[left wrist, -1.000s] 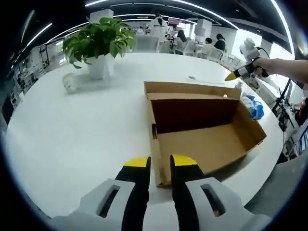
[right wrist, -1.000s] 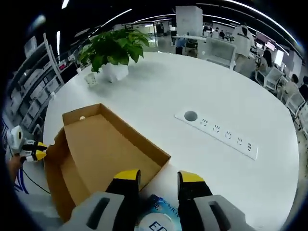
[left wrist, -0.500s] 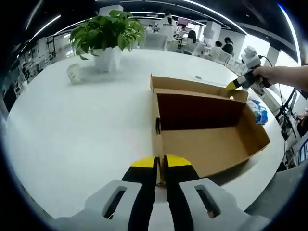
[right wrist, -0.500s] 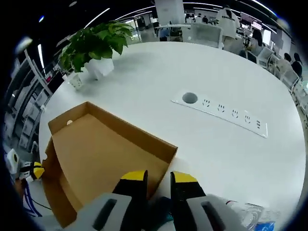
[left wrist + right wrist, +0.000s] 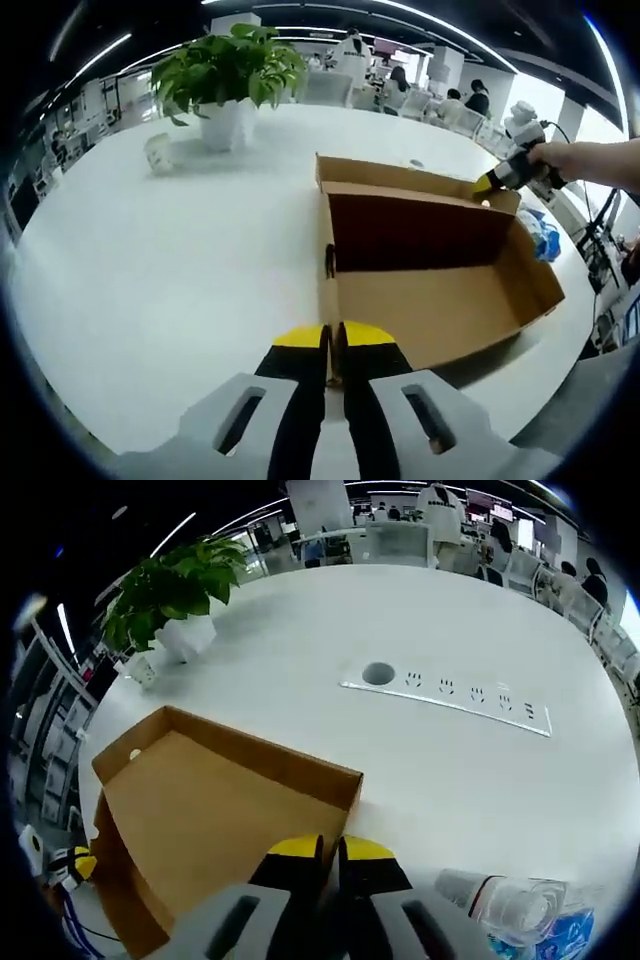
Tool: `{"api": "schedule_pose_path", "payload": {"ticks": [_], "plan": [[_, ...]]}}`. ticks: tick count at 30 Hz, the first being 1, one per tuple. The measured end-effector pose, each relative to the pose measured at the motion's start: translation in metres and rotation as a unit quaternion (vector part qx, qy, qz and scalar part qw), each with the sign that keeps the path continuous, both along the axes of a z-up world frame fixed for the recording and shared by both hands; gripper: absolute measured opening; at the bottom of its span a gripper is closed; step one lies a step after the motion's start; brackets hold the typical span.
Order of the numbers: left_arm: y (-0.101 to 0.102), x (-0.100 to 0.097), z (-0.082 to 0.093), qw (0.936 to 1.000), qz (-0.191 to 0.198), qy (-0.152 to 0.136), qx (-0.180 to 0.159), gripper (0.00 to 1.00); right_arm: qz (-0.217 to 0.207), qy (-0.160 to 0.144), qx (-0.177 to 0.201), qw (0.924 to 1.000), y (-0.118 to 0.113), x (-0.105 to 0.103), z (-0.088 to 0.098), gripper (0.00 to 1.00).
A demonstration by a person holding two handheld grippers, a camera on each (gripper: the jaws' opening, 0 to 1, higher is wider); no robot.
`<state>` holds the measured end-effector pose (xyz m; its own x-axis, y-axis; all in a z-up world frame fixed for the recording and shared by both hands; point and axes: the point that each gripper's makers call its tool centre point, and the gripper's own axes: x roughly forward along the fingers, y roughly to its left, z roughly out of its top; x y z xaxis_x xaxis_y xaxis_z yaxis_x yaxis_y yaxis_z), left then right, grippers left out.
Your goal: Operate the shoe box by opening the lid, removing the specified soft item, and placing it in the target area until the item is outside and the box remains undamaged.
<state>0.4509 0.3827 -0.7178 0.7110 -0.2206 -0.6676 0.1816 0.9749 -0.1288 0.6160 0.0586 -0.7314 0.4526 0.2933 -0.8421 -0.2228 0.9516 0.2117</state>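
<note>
An open brown cardboard shoe box (image 5: 430,300) lies on the white table (image 5: 150,270), and its inside looks bare. My left gripper (image 5: 329,338) is shut on the box's near wall. At the box's far corner a hand holds my right gripper (image 5: 492,182), its yellow tip touching the rim. In the right gripper view the box (image 5: 200,820) spreads to the left, and my right gripper (image 5: 330,848) has its jaws together over the box edge. The soft item, a clear and blue plastic pack (image 5: 515,908), lies on the table beside the box (image 5: 540,232). My left gripper (image 5: 62,866) shows at the box's far end.
A potted plant (image 5: 225,75) and a small cup (image 5: 158,153) stand at the table's far side. A white power strip (image 5: 450,692) is set into the table beyond the box. People and chairs are in the background.
My left gripper closed on the box's near wall. My right gripper closed too and moved off the plastic pack, which now lies to its right.
</note>
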Motion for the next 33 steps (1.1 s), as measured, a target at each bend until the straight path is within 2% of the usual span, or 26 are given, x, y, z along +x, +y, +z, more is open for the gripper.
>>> {"api": "schedule_pose_path", "payload": {"ticks": [12, 26, 33], "plan": [[0.001, 0.000, 0.000, 1.0000, 0.004, -0.001, -0.007, 0.02, -0.004, -0.021, 0.011, 0.9997, 0.000, -0.001, 0.019, 0.00], [0.001, -0.002, 0.000, 1.0000, 0.003, 0.004, -0.005, 0.02, 0.009, -0.075, 0.017, 0.9970, 0.005, 0.001, 0.047, 0.00], [0.001, -0.002, 0.000, 0.9999, 0.004, 0.006, -0.008, 0.02, 0.009, -0.087, 0.019, 0.9960, 0.004, -0.001, 0.054, 0.00]]}}
